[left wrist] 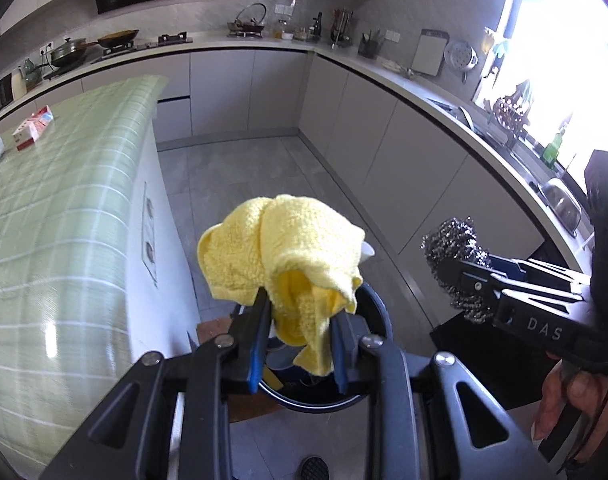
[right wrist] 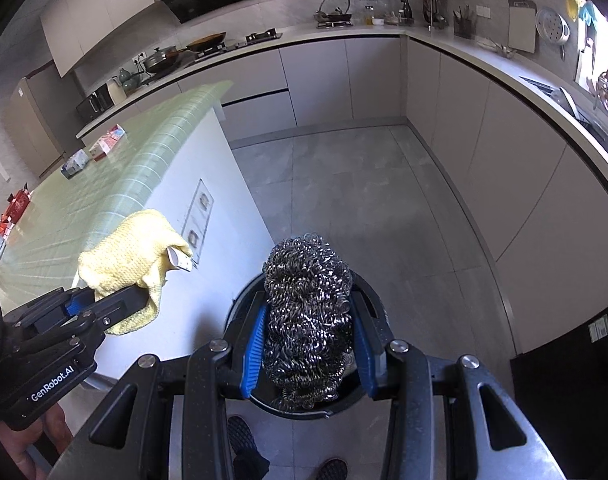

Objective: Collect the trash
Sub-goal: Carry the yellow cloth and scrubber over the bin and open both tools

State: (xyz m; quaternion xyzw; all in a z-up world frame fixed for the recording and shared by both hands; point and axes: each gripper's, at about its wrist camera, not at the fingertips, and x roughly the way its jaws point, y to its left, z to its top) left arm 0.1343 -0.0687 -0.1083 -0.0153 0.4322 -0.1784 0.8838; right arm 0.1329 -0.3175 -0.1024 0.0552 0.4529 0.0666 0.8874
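Yellow, steel grey, green check

Yellow cloth (left wrist: 280, 248); silvery-grey coiled steel scourer (right wrist: 308, 320); pale green worktop (left wrist: 64, 200) checked with white lines; black grippers with blue pads (right wrist: 254, 352); grey floor (right wrist: 344, 184).

Each camera rides just behind its own gripper, looking steeply down along the fingers, very close to them. The left wrist view faces the dark bin (left wrist: 368, 308) beside the green-topped island (left wrist: 64, 184); the right wrist view shares that bin (right wrist: 240, 308), island (right wrist: 144, 152) and far counter.
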